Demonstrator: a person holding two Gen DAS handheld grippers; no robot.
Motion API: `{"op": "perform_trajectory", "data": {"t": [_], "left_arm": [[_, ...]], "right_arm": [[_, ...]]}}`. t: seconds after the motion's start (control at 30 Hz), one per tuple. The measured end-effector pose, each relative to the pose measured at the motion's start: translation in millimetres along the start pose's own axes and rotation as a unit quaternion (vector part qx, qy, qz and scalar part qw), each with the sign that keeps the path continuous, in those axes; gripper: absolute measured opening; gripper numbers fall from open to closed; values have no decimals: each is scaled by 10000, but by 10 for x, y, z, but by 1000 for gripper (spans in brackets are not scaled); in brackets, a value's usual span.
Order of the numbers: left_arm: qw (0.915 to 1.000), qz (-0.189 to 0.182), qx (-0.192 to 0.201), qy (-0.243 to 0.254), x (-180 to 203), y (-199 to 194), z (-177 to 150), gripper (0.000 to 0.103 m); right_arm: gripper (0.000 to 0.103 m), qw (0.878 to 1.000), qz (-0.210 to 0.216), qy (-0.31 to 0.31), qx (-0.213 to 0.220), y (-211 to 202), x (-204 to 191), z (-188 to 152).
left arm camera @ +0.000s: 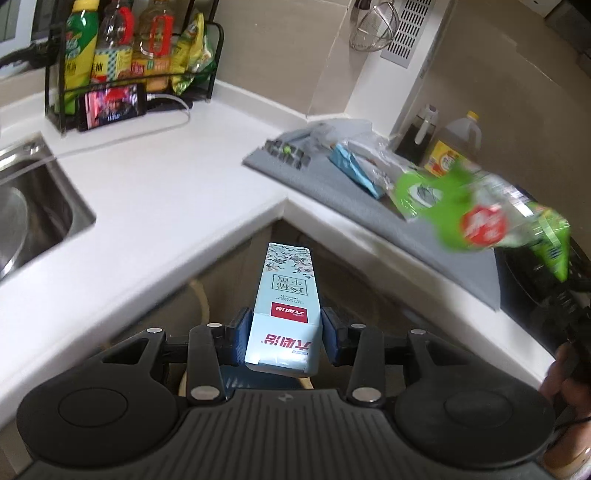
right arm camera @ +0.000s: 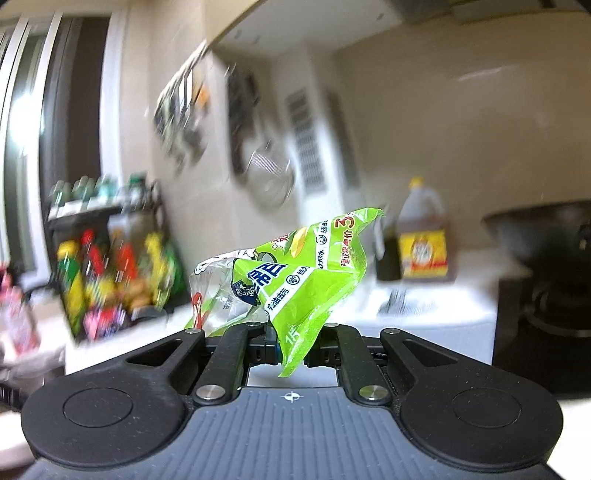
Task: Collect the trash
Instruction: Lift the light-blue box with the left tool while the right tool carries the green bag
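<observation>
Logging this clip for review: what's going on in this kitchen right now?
A person is collecting trash with both hands' tongs. The left tongs are shut on a light blue carton, held off the edge of the white counter. The right tongs pinch a crumpled green wrapper in the air. More wrappers lie on the grey mat.

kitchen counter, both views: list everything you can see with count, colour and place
box: 1, pale blue, in left gripper
wrapper: 1, green, in right gripper
counter: 1, white, L-shaped
sink: 1, steel, left
rack: 1, black, back left, holding bottles
phone: 1, screen lit, leaning on rack
mat: 1, grey, right, under more packaging
oil jug: 1, yellow label, by wall
strainer: 1, metal, hanging on wall
left gripper: black, shut
right gripper: black, shut
</observation>
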State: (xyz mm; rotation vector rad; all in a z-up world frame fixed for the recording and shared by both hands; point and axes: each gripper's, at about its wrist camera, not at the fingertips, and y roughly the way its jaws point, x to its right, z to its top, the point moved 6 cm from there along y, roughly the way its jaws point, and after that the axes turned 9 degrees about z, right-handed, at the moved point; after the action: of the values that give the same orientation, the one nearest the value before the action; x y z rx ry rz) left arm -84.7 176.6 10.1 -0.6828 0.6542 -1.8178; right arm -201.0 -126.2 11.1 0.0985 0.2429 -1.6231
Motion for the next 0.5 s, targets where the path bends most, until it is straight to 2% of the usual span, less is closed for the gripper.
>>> {"op": "perform_trajectory", "data": {"t": [0.17, 0.27, 0.5], "left_arm": [[10000, 84, 6, 21, 18, -32, -331, 44], [10000, -1, 14, -87, 13, -72, -417, 44], [9992, 63, 361, -138, -33, -254, -351, 44]], "right_arm": [[11, 9976, 118, -52, -675, -155, -240, -335], [11, 9951, 185, -74, -964, -199, -356, -491], [11, 9927, 359, -322, -1106, -184, -584, -538]]}}
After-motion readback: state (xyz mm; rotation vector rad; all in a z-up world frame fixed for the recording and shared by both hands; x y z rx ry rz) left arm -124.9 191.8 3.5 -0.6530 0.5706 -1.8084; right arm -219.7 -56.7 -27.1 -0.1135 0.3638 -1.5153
